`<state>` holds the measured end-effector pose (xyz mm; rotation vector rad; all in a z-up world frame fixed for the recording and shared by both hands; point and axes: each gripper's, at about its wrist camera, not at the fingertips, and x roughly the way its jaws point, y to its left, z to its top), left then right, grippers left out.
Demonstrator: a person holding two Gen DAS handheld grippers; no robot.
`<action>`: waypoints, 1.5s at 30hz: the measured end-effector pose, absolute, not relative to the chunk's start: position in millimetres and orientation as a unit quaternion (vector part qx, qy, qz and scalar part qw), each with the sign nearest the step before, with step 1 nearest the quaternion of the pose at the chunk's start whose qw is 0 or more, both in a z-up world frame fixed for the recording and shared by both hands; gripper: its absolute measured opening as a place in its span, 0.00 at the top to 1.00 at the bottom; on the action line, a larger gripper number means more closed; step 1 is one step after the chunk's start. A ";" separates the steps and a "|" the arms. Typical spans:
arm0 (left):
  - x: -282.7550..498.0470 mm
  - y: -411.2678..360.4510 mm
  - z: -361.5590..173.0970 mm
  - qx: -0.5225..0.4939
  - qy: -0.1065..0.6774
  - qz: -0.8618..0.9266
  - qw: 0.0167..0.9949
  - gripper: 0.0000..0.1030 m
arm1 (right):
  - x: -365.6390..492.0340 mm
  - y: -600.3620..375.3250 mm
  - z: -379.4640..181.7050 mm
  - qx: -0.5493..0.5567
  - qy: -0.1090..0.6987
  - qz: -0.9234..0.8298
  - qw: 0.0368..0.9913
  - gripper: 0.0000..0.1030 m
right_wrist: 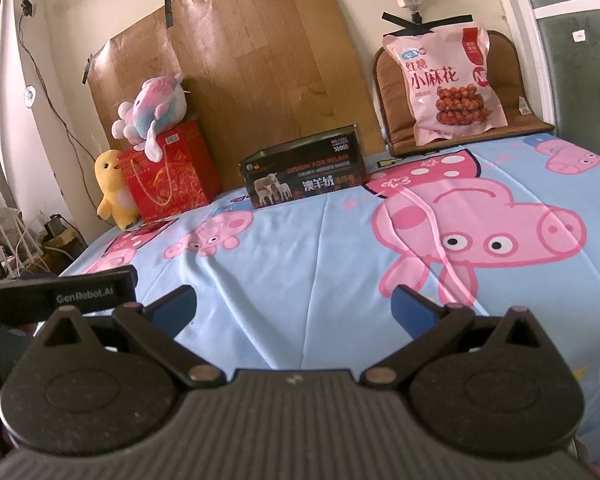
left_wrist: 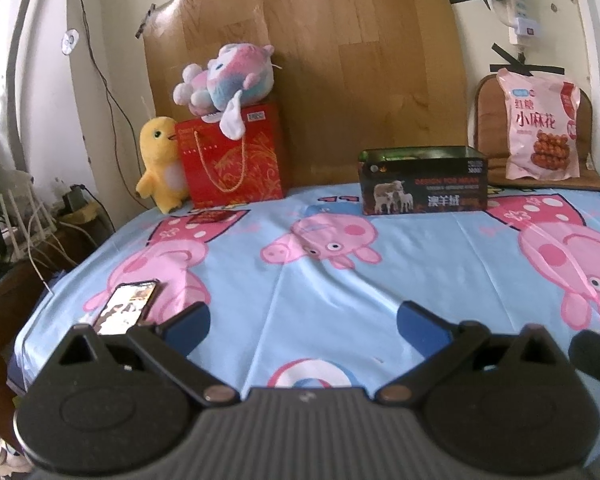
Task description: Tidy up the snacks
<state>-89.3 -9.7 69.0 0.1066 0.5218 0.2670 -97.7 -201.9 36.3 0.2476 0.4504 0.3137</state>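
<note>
Nothing of the tidying looks done yet, as far as the two views show: the pink snack bag (right_wrist: 452, 80) stands upright against a brown cushion (right_wrist: 512, 80), to the right of and behind the open dark box (right_wrist: 306, 172), well apart from it, and the box appears to hold no snack, though its inside is mostly hidden. My guess is the bag belongs in that box, so the whole job remains. The left gripper (left_wrist: 302, 324) hovers low over the cartoon-pig sheet (left_wrist: 320, 280), well short of the box, fingers spread wide and holding nothing; a phone (left_wrist: 126, 306) lies just left of it. The right gripper (right_wrist: 294, 310) sits alongside, likewise wide and unloaded, aimed toward the box.
</note>
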 end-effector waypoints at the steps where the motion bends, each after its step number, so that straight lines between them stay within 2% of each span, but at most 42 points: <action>1: -88.9 -9.9 68.7 0.052 0.258 0.131 0.956 0.00 | -97.9 -202.7 36.7 0.122 0.219 0.154 0.956 0.00; 45: -85.1 -16.1 62.0 0.050 0.291 0.099 0.950 0.00 | -98.7 -204.6 37.3 0.130 0.210 0.145 0.958 0.00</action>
